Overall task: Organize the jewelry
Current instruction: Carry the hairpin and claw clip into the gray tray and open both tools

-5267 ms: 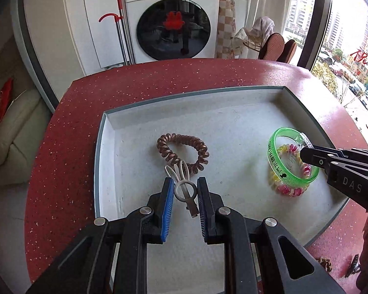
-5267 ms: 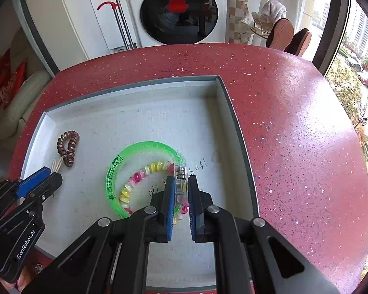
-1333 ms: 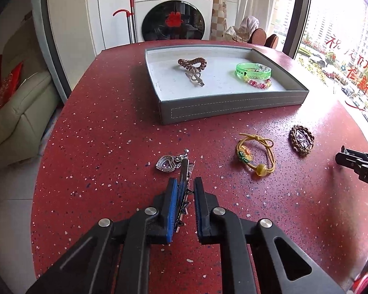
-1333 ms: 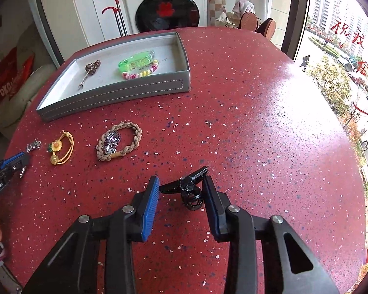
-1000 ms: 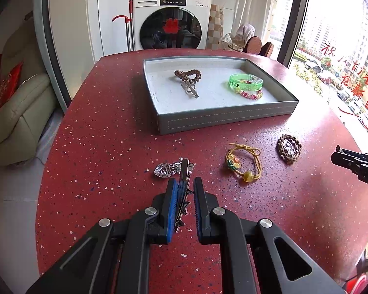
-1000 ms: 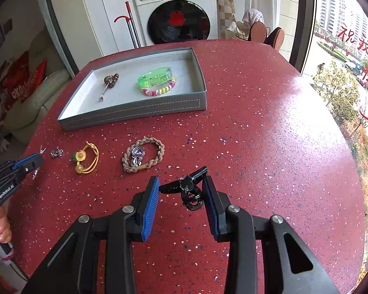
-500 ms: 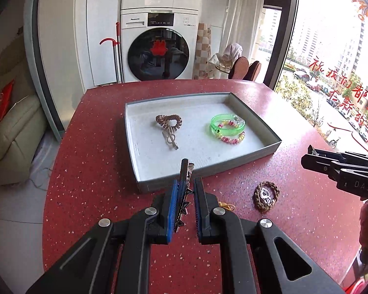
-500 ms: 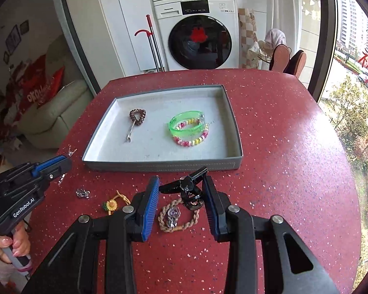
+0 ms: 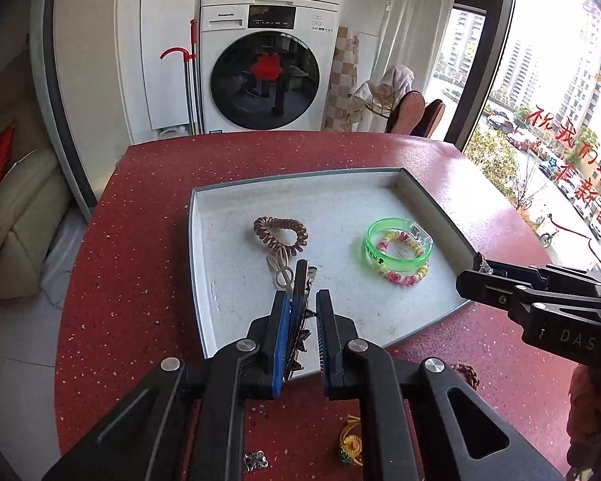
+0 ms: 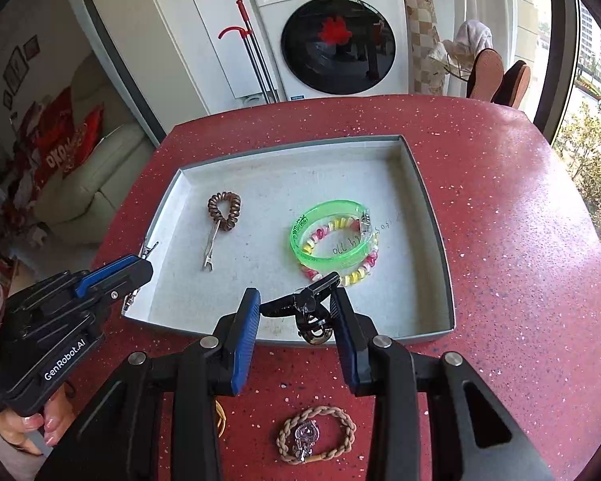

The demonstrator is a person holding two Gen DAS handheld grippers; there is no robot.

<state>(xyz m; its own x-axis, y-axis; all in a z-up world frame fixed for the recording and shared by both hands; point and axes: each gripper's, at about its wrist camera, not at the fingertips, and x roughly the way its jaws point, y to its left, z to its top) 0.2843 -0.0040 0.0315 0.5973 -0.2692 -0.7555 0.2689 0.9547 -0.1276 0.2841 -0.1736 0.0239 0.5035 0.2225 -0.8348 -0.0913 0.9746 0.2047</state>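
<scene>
Left gripper nearly closed, pinching a slim dark hair clip with a jagged metal piece beneath it, tip of the clip poking out past the blue pads toward 12 o'clock, over the near part of the grey tray. Right gripper part-way open yet clamped on a small black claw clip, held crosswise between its pads, just above the tray's near wall. Inside the tray, seen from the left wrist: brown spiral hair tie with a pale metal clip at about 11 o'clock from the left gripper's tips, touching or just beside each other; translucent green bangle lying on top of a pink-and-yellow beaded bracelet at about 1 o'clock. Tray resting on a red speckled table. On the table at 6 o'clock from the right gripper, outside the tray: braided tan bracelet with a silver charm in its middle. Near the bottom edge of the left wrist view, a yellow cord bracelet and a small silver charm, partly hidden by the gripper body. White front-loading washing machine beyond the table at 12 o'clock. A hand around the left gripper's handle at 8 o'clock in the right wrist view.
</scene>
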